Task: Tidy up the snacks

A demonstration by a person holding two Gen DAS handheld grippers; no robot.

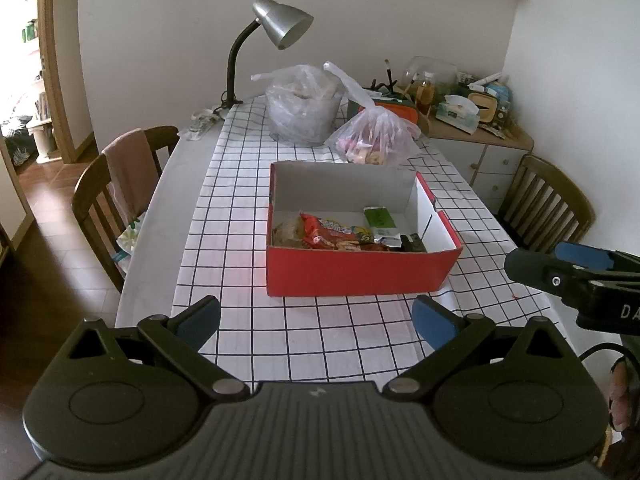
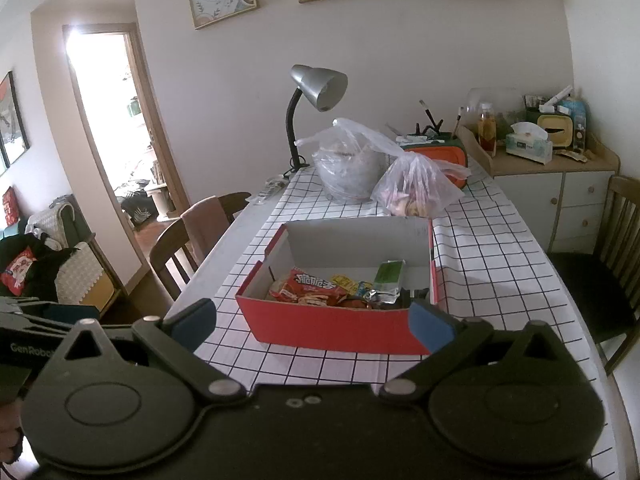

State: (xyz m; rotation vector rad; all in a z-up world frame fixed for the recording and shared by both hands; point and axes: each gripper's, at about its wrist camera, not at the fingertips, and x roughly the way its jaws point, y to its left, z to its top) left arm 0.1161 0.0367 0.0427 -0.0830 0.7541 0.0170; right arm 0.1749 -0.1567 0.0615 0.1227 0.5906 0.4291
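Red cardboard box [image 1: 362, 270] is the anchor in the left wrist view: it sits on the checked cloth [image 1: 240, 216], lid off, and the snacks [image 1: 340, 234] are all piled against its near wall, so the far half of the floor inside is bare white. Left gripper [image 1: 316, 322] hangs over the cloth just in front of the box's near edge, fingers spread wide with nothing between them. There's a decent strip of open cloth between the pads and that edge, and more open cloth left of the box out to the table edge, where a chair [image 1: 116, 196] is tucked in. Behind the box, two plastic bags [image 1: 340, 120] sit close to its far wall, the smaller one nearly touching. A lamp [image 1: 276, 36] stands further back. The right gripper [image 1: 560, 270] pokes in well to the right of the box, but I can't tell from this angle how its fingers stand.

Right wrist view: same box [image 2: 332, 326], now seen corner-on. Right gripper [image 2: 314, 324] is released too, wide apart and holding nothing, with its right pad overlapping the box's near right corner in frame; can't tell if it's actually touching. Snacks [image 2: 332, 290] still hug the near wall. Right of the box the cloth [image 2: 492, 248] is open all the way to the table edge and another chair [image 2: 600, 264].
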